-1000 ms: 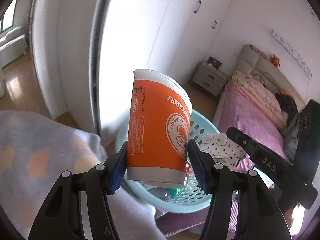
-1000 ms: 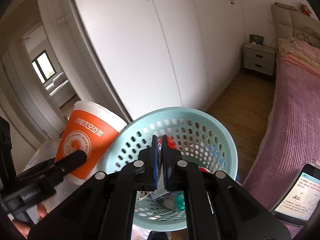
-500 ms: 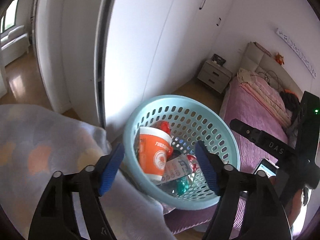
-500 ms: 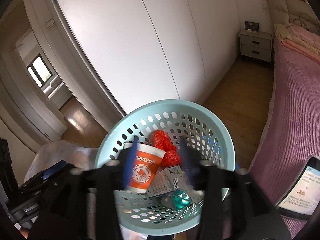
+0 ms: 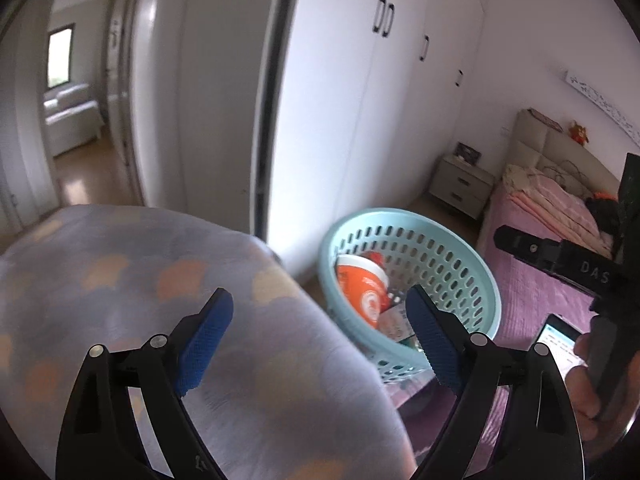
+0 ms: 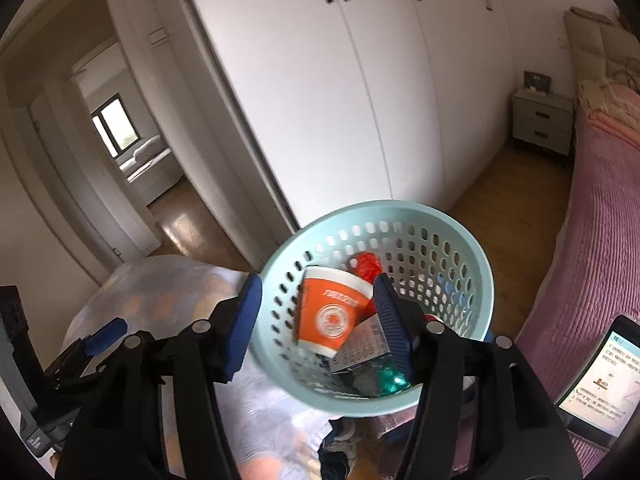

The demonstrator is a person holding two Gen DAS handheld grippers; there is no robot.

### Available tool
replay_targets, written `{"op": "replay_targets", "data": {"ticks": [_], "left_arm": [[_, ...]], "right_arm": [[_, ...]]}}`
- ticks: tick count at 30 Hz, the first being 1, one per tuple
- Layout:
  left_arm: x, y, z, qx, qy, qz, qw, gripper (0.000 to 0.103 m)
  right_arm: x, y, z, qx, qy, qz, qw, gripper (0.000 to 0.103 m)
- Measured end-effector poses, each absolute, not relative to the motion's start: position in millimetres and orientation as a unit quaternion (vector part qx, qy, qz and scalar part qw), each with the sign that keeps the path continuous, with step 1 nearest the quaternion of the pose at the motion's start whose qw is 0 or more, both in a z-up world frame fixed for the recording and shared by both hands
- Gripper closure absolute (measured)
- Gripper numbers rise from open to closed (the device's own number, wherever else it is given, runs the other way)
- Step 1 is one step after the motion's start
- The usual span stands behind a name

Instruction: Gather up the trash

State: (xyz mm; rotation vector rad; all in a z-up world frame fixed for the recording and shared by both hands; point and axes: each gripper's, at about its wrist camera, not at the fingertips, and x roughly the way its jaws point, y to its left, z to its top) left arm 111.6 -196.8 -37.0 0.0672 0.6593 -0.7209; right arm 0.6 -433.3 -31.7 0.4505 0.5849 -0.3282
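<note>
Both claws, left claw (image 5: 318,320) and right claw (image 6: 316,322), gaped wide, empty; basket (image 6: 472,392) unheld, might tip, spilling orange cup (image 6: 332,316)

— What am I looking at by the basket (image 6: 472,264)?

— I see perforated, smooth pale-teal plastic. Inside it, a paper cup (image 6: 330,314) with matt orange print and crinkly red wrapping (image 6: 368,266).

— And around the basket?

— Soft cloth blanket (image 5: 160,288) to its left, ribbed pink bedspread (image 6: 600,248) right, glossy wood floor (image 6: 508,176) behind.

One pale-blue perforated plastic basket (image 6: 478,276), one orange paper cup (image 6: 330,316) (inside it), one red crumpled wrapper (image 6: 366,265), one phone (image 6: 604,380).
</note>
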Motion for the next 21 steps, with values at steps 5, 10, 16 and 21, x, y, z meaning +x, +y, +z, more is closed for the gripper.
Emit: {"op": "replay_targets", "data": {"ticks": [5, 10, 16, 21], "left_arm": [[100, -171, -37, 0.042, 0.298, -0.304, 0.904, 0.017], [84, -145, -43, 0.058, 0.248, -0.233, 0.938, 0.017], [66, -121, -52, 0.053, 0.215, -0.192, 0.956, 0.016], [69, -114, -50, 0.038, 0.211, -0.187, 0.959, 0.011]], "right_arm": [[-6, -403, -27, 0.188, 0.277, -0.161, 0.929, 0.048], [-21, -374, -25, 0.157, 0.225, -0.207, 0.939, 0.048], [-39, -344, -21, 0.112, 0.183, -0.230, 0.949, 0.048], [-47, -340, -18, 0.107, 0.173, -0.242, 0.949, 0.048]]}}
